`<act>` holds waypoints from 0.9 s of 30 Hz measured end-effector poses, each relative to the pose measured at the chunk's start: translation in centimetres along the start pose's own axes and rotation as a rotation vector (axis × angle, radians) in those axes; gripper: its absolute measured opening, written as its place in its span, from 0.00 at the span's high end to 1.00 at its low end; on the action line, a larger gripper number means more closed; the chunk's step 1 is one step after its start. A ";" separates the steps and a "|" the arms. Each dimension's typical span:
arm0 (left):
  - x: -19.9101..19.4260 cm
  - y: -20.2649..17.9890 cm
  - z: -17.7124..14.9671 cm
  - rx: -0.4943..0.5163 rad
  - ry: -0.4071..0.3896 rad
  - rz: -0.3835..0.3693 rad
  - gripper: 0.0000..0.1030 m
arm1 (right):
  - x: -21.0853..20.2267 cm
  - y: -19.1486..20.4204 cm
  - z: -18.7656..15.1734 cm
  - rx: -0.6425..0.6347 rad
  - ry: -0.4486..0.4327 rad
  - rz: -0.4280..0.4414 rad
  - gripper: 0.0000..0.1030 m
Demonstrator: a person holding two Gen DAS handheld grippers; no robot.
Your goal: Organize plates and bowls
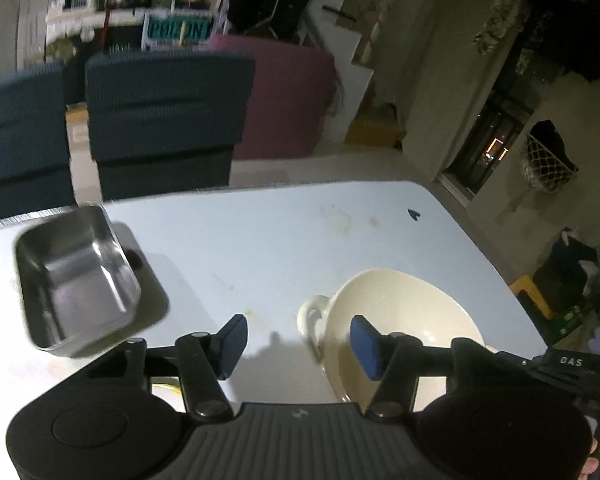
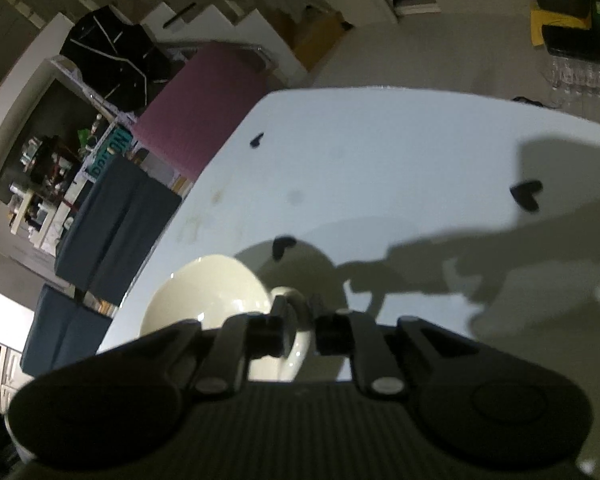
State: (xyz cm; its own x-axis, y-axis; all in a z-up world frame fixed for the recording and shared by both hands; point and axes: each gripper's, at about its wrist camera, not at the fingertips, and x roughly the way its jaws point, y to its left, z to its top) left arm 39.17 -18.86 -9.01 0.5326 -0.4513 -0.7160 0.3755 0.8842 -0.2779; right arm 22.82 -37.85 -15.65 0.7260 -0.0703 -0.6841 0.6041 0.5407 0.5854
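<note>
Right gripper (image 2: pixel 298 330) at bottom centre of its view is clamped on the loop handle of the cream ceramic bowl (image 2: pixel 208 292). Left gripper (image 1: pixel 298 346) sits half open, gripping nothing, its right pad over the bowl's rim. Square stainless steel tray (image 1: pixel 74 276) is at mid-left on the white table (image 1: pixel 280 240).

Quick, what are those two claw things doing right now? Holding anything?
Left gripper: open, nothing held; one pad is inside the cream bowl, the other outside its handle.
Right gripper: shut on the cream bowl's handle.
</note>
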 end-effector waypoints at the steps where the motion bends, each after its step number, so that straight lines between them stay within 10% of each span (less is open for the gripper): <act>1: 0.6 0.1 0.1 -0.001 0.012 -0.004 0.46 | 0.1 -0.1 0.2 0.007 0.012 0.010 0.85; 4: 2.6 0.2 0.4 0.008 0.038 -0.009 0.47 | 0.2 0.0 0.1 0.036 0.028 0.040 0.80; 8: 4.8 0.4 0.7 0.007 0.071 -0.021 0.54 | -0.5 0.7 -0.1 -0.023 0.031 0.053 0.47; 15: 7.1 0.3 1.2 0.023 0.135 -0.070 0.74 | 1.3 1.1 -0.7 -0.100 0.070 0.005 0.52; 27: 8.7 1.4 1.8 -0.045 0.204 -0.126 0.75 | 2.6 1.3 -0.5 -0.117 0.116 0.038 0.75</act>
State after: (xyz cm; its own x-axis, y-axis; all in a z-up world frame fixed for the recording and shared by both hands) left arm 45.71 -21.79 -14.41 0.3178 -0.5290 -0.7869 0.3927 0.8288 -0.3986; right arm 25.36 -36.86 -16.91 0.7004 0.0453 -0.7123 0.5297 0.6359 0.5613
